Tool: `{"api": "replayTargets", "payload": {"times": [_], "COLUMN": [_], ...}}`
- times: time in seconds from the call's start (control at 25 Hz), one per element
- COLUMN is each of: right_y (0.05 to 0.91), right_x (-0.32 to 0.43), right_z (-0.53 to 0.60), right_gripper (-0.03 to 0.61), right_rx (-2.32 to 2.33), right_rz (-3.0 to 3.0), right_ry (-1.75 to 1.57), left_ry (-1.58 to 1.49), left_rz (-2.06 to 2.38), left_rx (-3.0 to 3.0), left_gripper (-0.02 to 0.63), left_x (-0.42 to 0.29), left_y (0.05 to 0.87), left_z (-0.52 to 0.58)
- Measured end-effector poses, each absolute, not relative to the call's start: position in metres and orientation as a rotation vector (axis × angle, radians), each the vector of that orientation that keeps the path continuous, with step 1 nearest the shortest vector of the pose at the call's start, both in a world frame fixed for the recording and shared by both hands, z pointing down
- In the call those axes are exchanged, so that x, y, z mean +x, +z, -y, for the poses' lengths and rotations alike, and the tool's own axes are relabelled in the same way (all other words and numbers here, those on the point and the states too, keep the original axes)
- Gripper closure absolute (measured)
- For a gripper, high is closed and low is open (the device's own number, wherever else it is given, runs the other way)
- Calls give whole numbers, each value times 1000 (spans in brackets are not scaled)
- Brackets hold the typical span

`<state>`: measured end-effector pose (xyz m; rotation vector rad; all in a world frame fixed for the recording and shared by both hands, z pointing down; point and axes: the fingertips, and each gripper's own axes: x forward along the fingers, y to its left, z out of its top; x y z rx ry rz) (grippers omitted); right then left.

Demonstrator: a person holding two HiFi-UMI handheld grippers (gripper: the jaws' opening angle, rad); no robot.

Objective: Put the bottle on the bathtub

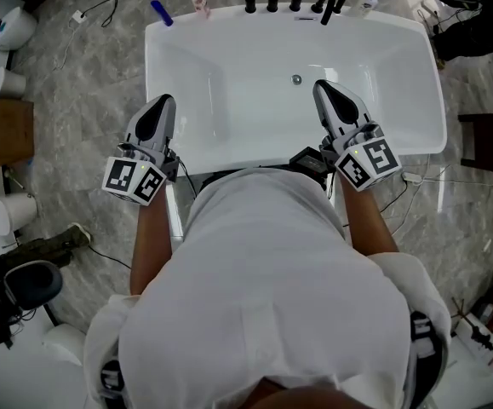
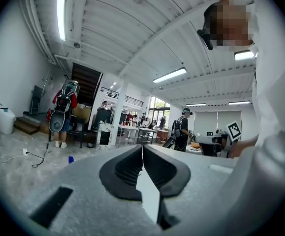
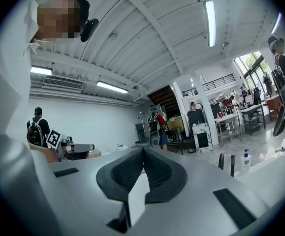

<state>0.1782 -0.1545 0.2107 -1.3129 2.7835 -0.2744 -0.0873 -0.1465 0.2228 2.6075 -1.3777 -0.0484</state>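
The white pump bottle [image 1: 367,1] is standing upright on the far rim of the bathtub [image 1: 186,156], just right of the black faucet [image 1: 329,3]. In the right gripper view it is showing beyond two of the dark fittings. A pink bottle [image 1: 199,1] is also standing on that rim, towards the far left corner. Three black knobs [image 1: 272,3] are sitting in a row between the pink bottle and the faucet. A blue object [image 1: 161,13] is lying at the far left corner, and it cannot be told whether it is resting on the rim or the floor.

The person in a white shirt [image 1: 263,296] is leaning over the near rim and holding both tools level over the tub. The left claw [image 1: 164,102] is hanging near the tub's left wall, with its dark pads [image 2: 125,170] pressing together and nothing between them. The right claw [image 1: 321,86] is hanging just right of the drain [image 1: 296,79]. It is likewise closed tight, its pads [image 3: 120,173] meeting on nothing. Both claws are well apart from the bottles.

A cardboard box [image 1: 6,132] is sitting on the grey marble floor [image 1: 84,83] to the left.
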Motion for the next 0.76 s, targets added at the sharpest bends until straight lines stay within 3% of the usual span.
{"api": "replayTargets", "payload": {"times": [0.76], "right_y": [220], "right_x": [165], "right_z": [163], "right_gripper": [566], "right_rx": [-1303], "right_rz": [-2819], "right_ry": [-300], "left_ry": [23], "left_rz": [1441], "left_rx": [2568], "left_gripper": [595], "left_x": [-84], "left_y": [237], "left_z": [150]}}
